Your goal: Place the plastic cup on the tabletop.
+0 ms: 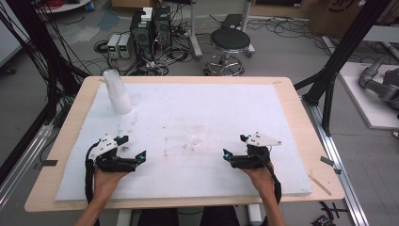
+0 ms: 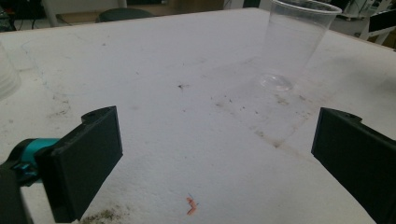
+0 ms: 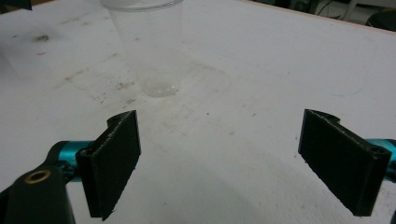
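Near edge of worktop: both grippers sat low over the white foam sheet point(image 1: 197, 103) that covered most of the wooden table point(image 1: 63, 141), each held in one of the person's hands, forearms coming in from the near edge.
Left gripper point(image 1: 133, 148): toward the near-left corner, pointed inward at the worktop's middle. Jaws stood wide apart, nothing between them; in the left gripper view only bare foam lay in the gap.
Right gripper point(image 1: 234, 146): right of centre, a little back from the near edge, pointed inward and to the left. Jaws likewise wide, gripping nothing.
Clear plastic cup point(image 2: 294, 42): upright, mouth up, on the foam about midway between the two grippers and apart from both. Ahead and right of the jaws in the left gripper view; ahead and left of the jaws in the right gripper view. Very faint from the high view, exact spot hard to fix there.
Stack of cups point(image 1: 117, 92): translucent white, near the far-left corner, leaning slightly, well apart from both grippers.
Foam surface: scuffed and speckled with dark grit around the middle; small red mark point(image 2: 191, 205) just in front of the left gripper.
Contact: neither gripper touched the clear plastic cup.
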A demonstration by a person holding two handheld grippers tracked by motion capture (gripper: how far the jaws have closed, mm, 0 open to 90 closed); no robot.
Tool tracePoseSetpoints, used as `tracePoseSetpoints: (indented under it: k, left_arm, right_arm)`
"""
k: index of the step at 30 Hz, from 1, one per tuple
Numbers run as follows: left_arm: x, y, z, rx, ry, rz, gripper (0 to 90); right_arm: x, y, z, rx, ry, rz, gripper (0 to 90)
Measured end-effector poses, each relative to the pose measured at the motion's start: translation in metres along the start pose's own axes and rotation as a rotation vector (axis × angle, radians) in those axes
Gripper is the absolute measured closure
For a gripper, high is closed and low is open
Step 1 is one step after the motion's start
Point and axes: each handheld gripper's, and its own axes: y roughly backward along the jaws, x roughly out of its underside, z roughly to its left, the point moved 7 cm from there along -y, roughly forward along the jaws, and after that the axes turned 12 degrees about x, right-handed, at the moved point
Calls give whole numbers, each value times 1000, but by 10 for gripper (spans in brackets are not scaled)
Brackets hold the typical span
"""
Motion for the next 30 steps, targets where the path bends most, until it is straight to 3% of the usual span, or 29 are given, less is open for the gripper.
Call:
tracePoseSetpoints:
  k: [3, 7, 15, 30]
  left_arm:
    - [0, 0, -1, 0, -2, 1, 17]
    - [0, 0, -1, -2, -12, 0, 18]
    - [0, 1, -2, -5, -20, -9, 17]
    - [-1, 2, -2, 3, -16, -21, 17]
  right_arm:
    - [7, -2, -4, 16, -52, -20, 131]
    - [14, -4, -8, 34, -70, -20, 131]
    - [14, -5, -9, 41, -70, -48, 131]
    - [18, -7, -8, 44, -69, -46, 131]
